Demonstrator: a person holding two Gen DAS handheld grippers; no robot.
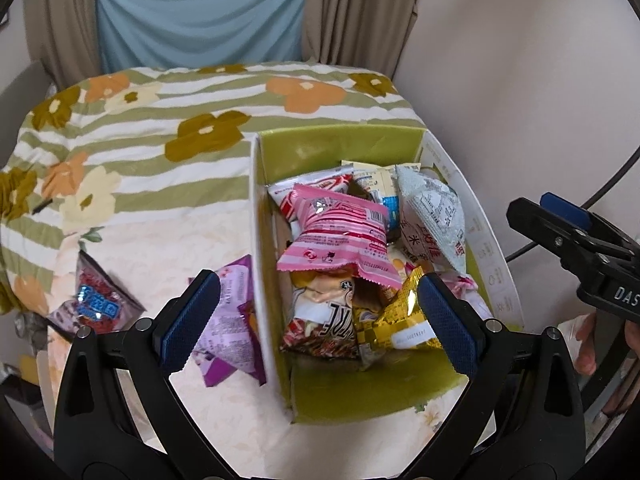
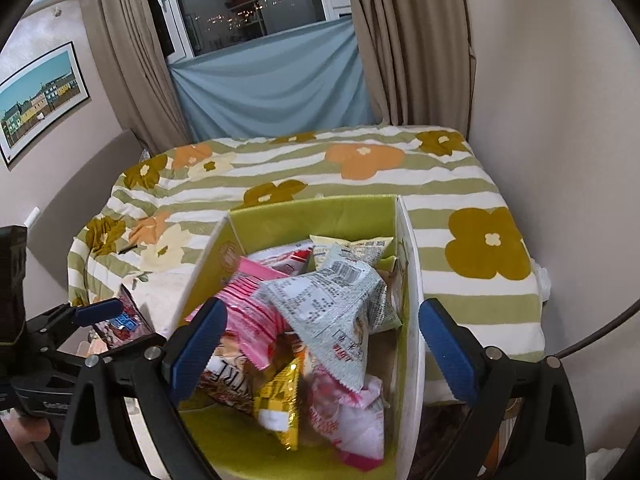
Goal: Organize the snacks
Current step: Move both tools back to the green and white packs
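Green box [image 1: 340,140] sitting packed with snacks on the bed.
Both grippers' jaws hanging wide, empty: left gripper [image 1: 320,322] and right gripper [image 2: 320,350] hovering over it.

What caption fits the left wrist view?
Open left gripper above green box of snacks; purple packet lies outside.

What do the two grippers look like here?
Both are alike: the left gripper and right gripper have black plastic frames with silver pivot bolts and blue ribbed pads on the fingers. White lettering marks the right gripper's body, partly cut off. No sleeves show.
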